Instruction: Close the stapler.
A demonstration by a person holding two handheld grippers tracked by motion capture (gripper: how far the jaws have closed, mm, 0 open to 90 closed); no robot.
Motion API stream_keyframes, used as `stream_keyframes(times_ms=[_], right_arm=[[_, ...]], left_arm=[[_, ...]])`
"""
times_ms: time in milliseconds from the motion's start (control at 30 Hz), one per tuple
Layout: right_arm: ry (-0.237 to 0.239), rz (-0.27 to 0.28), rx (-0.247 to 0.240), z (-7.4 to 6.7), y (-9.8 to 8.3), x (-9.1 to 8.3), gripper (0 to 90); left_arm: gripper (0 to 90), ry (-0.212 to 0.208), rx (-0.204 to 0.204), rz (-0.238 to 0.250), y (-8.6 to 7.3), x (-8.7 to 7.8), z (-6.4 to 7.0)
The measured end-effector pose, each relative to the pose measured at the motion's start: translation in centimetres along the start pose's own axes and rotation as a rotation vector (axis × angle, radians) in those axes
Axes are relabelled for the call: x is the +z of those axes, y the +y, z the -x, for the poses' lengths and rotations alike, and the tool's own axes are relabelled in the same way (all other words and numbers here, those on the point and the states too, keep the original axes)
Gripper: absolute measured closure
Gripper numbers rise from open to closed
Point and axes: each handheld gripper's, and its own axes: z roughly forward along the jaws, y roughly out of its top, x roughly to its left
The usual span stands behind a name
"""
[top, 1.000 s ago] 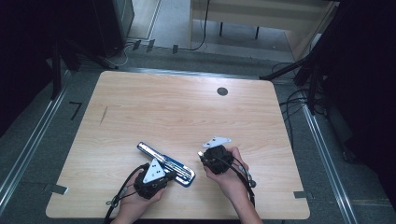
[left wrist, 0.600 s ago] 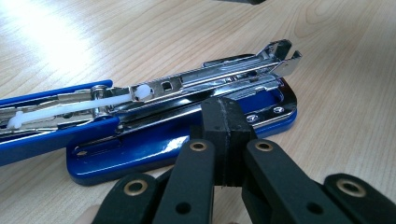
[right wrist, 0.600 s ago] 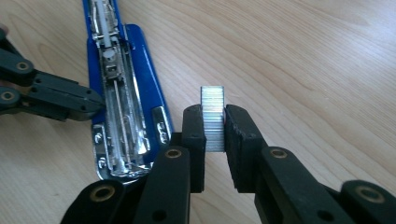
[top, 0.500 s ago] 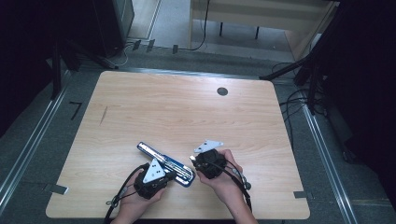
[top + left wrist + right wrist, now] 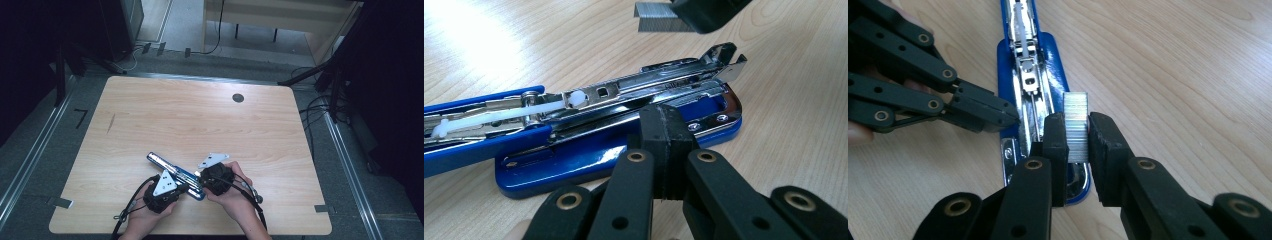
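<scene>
Over the opened blue stapler (image 5: pixel 1030 75), right gripper (image 5: pixel 1077 131) jaws clamped on staple strip (image 5: pixel 1076 122); left gripper (image 5: pixel 668 137) jaws fully closed, against stapler base.

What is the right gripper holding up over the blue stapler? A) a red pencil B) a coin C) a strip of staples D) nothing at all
C: in the right gripper view, the right gripper pinches a silvery strip of staples just above the opened blue stapler.

Wood table (image 5: pixel 200 120) — round black grommet (image 5: pixel 238 98) at far edge; cables (image 5: pixel 320 107) on floor.
</scene>
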Motion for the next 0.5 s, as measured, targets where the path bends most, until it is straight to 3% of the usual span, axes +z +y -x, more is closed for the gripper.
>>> stream_keyframes(times_ms=[500], right_arm=[[0.047,-0.034,-0.074,-1.07,0.58,0.61,79.5]], left_arm=[[90.0,0.001,0.002,0.000,0.00,0.00,0.00]])
